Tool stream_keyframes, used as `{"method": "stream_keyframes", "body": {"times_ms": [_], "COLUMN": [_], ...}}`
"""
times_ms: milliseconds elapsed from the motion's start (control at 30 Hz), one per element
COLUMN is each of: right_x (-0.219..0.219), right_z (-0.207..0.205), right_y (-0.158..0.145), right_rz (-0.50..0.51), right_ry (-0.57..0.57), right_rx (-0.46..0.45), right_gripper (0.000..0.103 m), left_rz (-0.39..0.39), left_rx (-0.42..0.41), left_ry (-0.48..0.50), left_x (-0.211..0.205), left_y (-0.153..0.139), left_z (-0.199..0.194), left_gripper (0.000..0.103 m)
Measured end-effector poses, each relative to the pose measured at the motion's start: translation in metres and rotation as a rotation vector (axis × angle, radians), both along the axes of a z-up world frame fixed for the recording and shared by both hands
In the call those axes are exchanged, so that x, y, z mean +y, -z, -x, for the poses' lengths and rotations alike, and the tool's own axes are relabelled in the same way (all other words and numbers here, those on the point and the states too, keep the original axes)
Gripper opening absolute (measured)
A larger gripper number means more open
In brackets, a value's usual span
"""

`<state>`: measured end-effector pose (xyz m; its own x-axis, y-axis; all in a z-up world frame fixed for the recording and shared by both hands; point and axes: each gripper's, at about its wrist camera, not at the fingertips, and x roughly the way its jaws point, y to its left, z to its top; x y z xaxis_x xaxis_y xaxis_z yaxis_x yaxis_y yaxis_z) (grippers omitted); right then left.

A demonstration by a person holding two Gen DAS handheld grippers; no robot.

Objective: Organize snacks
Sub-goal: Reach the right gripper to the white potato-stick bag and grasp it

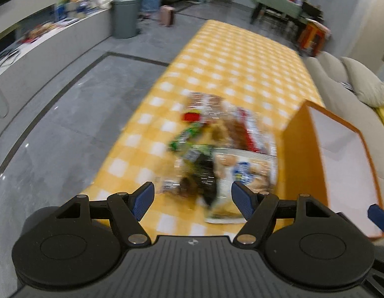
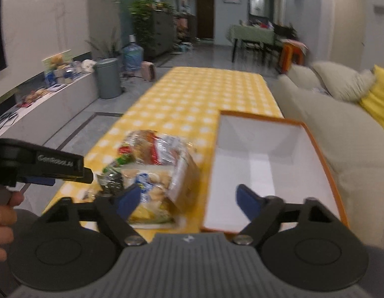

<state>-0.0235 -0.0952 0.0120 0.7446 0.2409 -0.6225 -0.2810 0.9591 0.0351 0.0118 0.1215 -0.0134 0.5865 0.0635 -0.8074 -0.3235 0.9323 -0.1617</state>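
Observation:
A blurred pile of snacks lies on the yellow checked tablecloth point(image 1: 229, 62): a pale bag with a blue label point(image 1: 244, 171) point(image 2: 152, 188), a green packet point(image 1: 184, 136) point(image 2: 122, 160), a clear red-and-white bag point(image 1: 241, 124) point(image 2: 157, 146) and a dark packet point(image 1: 204, 173). Right of the pile stands an orange box point(image 1: 301, 154) point(image 2: 261, 116) with a bare white inside. My left gripper point(image 1: 193, 202) hangs open just short of the pile. My right gripper point(image 2: 188, 202) is open too, straddling the box's near left corner, its left finger close to the pale bag. The left gripper's body point(image 2: 55, 166) shows in the right wrist view.
A beige sofa point(image 2: 340, 124) with a yellow cushion point(image 2: 378, 99) runs along the table's right side. Grey floor lies to the left, with a low white counter point(image 1: 55, 42), a grey bin point(image 2: 107, 78) and a water jug point(image 2: 132, 55) beyond. A hand point(image 2: 3, 211) holds the left gripper.

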Motion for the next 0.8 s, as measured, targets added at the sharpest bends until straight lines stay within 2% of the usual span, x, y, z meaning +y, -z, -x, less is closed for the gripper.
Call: {"method": "stream_keyframes", "body": {"times_ms": [133, 300, 433, 500, 633, 667, 800], "right_x": [0.034, 0.073, 0.096, 0.101, 0.098, 0.098, 0.105], "right_z": [-0.008, -0.025, -0.034, -0.042, -0.056, -0.058, -0.07], "right_y": [0.009, 0.042, 0.076, 0.09, 0.104, 0.105, 0.12], "right_rz": [0.046, 0.076, 0.153, 0.175, 0.128, 0.125, 0.162], "right_ry": [-0.079, -0.156, -0.173, -0.159, -0.111, -0.107, -0.12], "right_rx": [-0.015, 0.076, 0.12, 0.149, 0.219, 0.223, 0.22], "right_gripper": [0.061, 0.06, 0.06, 0.065, 0.092, 0.095, 0.095], "left_rz": [0.011, 0.033, -0.005, 0.013, 0.053, 0.056, 0.066], "left_rx": [0.03, 0.064, 0.074, 0.098, 0.128, 0.13, 0.153], "left_ry": [-0.029, -0.068, -0.085, -0.078, -0.08, -0.08, -0.081], "left_x": [0.018, 0.039, 0.048, 0.052, 0.06, 0.061, 0.063], "left_y": [0.013, 0.028, 0.04, 0.047, 0.058, 0.06, 0.067], "left_z": [-0.003, -0.006, -0.009, -0.011, -0.016, -0.016, -0.021], "left_gripper": [0.083, 0.083, 0.083, 0.083, 0.083, 0.083, 0.083]}}
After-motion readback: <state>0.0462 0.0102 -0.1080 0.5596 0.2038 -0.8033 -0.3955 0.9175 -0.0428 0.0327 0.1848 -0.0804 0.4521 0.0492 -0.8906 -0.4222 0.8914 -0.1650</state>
